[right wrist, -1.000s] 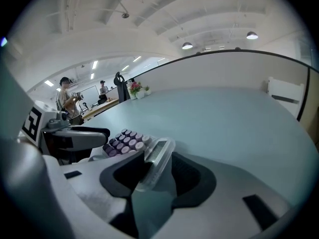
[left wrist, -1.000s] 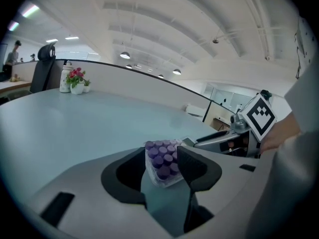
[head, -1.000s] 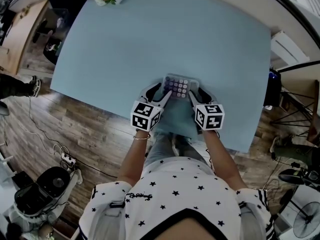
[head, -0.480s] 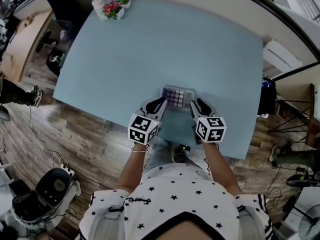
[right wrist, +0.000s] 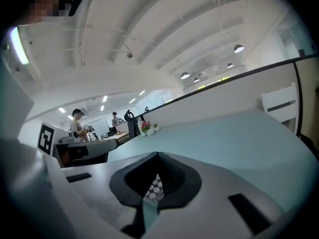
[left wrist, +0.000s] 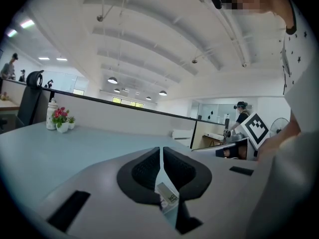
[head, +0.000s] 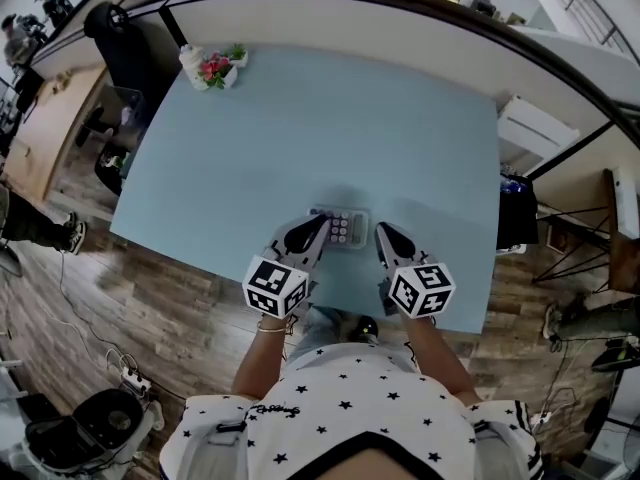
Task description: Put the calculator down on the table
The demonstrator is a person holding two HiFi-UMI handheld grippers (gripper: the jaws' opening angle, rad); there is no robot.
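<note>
The calculator [head: 340, 228], grey with pale keys, lies flat on the light blue table [head: 330, 118] near its front edge. My left gripper [head: 322, 221] hangs above its left end and my right gripper [head: 381, 230] above its right side, both clear of it. The left gripper view shows the left gripper [left wrist: 161, 152] with its black pads pressed together on nothing, a corner of the calculator [left wrist: 167, 198] below them. In the right gripper view the right gripper [right wrist: 158, 157] is likewise shut and empty, with the calculator keys [right wrist: 154, 188] showing under it.
A small pot of pink flowers [head: 212, 68] stands at the table's far left corner. A black chair [head: 125, 43] is beyond the left edge, and a low partition wall [head: 350, 13] runs along the far side. People [right wrist: 77, 121] stand at desks farther off.
Both grippers, open at the calculator's sides a second ago, have shut and risen off it. The calculator stays flat on the table.
</note>
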